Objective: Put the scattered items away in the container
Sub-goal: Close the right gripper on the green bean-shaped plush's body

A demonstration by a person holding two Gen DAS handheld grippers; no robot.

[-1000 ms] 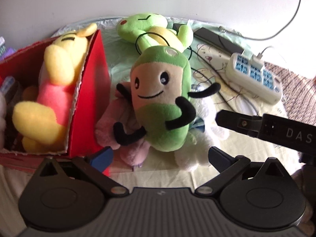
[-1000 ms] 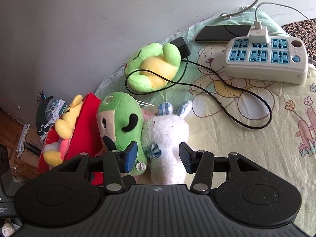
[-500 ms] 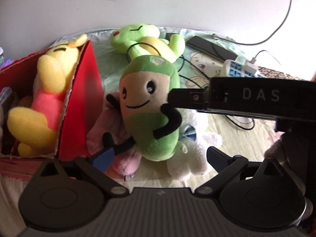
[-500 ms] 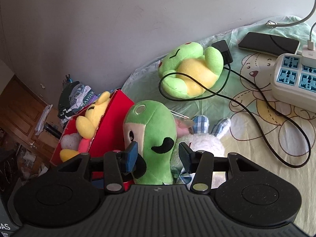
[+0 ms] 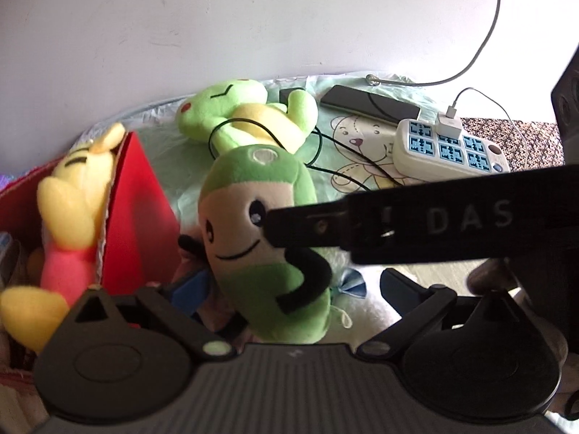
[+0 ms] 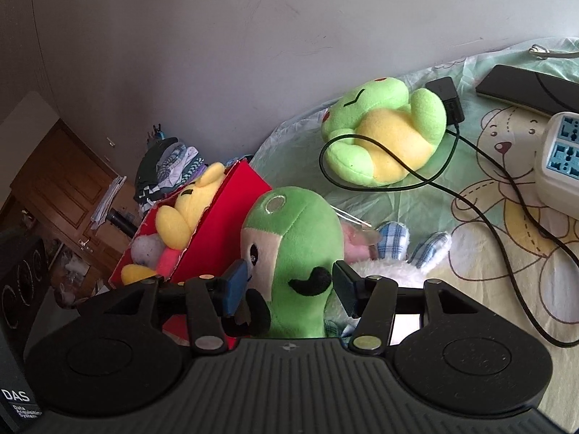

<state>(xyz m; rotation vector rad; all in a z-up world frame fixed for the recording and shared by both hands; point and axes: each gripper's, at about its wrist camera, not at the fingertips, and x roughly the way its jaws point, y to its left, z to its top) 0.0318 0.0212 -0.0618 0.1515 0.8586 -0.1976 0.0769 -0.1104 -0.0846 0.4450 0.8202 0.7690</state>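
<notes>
Both my grippers bracket the green bean plush [image 6: 304,253]. My right gripper [image 6: 289,285] has just been opening; its jaws stand half spread with the plush between them, and I cannot tell whether the pads touch it. My left gripper [image 5: 293,285] spreads wide around the same toy and grips nothing. That plush stands just beside the red box [image 5: 134,217], where a yellow bear [image 5: 72,209] lies. From the left wrist I see my right gripper's finger crossing the toy's face; the right wrist shows a white plush [image 6: 391,264] behind it.
</notes>
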